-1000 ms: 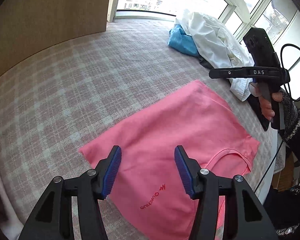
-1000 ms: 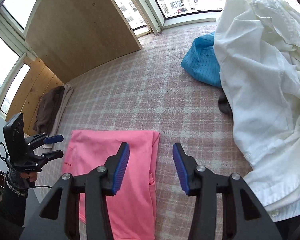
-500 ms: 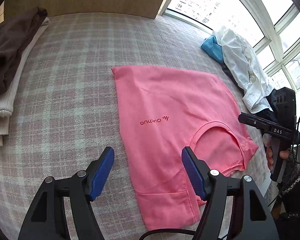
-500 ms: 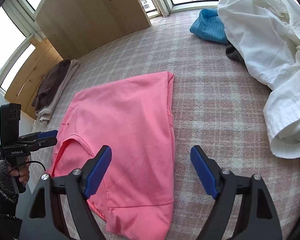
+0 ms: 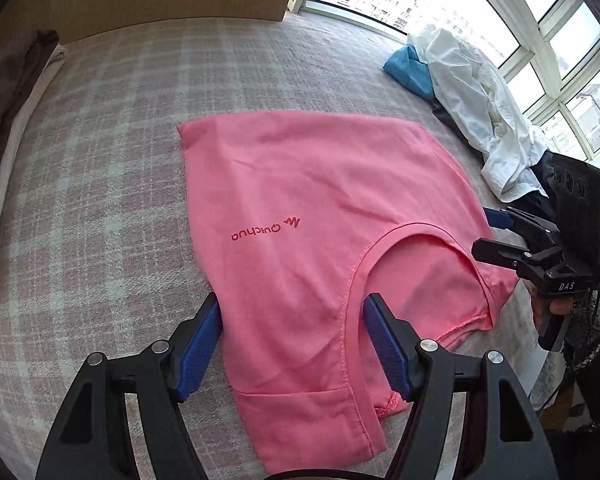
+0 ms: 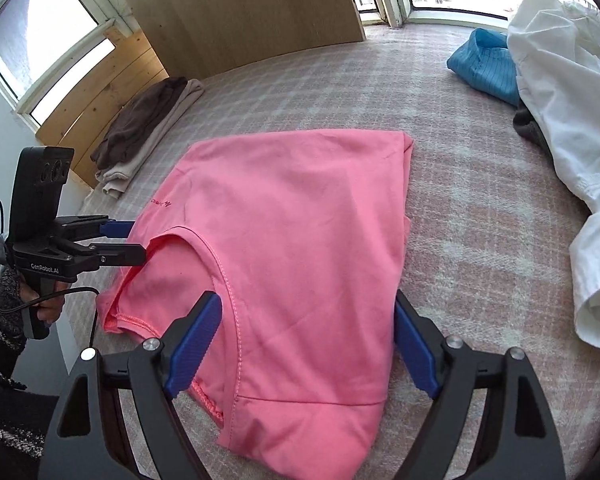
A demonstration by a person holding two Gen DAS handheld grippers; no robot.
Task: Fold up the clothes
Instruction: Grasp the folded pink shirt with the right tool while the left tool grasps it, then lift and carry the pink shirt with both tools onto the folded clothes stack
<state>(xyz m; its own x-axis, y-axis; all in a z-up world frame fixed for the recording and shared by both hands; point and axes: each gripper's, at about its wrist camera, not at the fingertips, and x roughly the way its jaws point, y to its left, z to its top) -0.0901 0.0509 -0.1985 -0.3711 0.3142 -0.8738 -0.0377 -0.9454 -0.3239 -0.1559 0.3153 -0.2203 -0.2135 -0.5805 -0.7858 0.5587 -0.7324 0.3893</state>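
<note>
In the left wrist view we see our left gripper [image 5: 292,340] spread wide above the near shoulder of the pink T-shirt [image 5: 320,208], its blue pads clear of the cloth and grasping nothing. The shirt lies flat on the checked bed cover [image 5: 112,128], sides folded in, neckline toward us and a printed logo [image 5: 266,230] on the chest. Far to the right, the right gripper [image 5: 496,232] hangs by the shirt's other shoulder, held by a hand [image 5: 548,312] in a knitted sleeve. A white shirt [image 5: 480,108] and a blue garment [image 5: 408,72] are heaped by the window, and folded brown and cream clothes [image 5: 8,128] sit at the left edge. In the right wrist view our right gripper [image 6: 308,340] straddles the shirt's [image 6: 292,220] near shoulder, jaws just easing inward yet released, cloth between the pads but not pinched. The left gripper [image 6: 128,240] reaches in from the left by the collar. The white shirt [image 6: 572,120] and blue garment [image 6: 484,64] lie to the right, well apart from the pink one.
</note>
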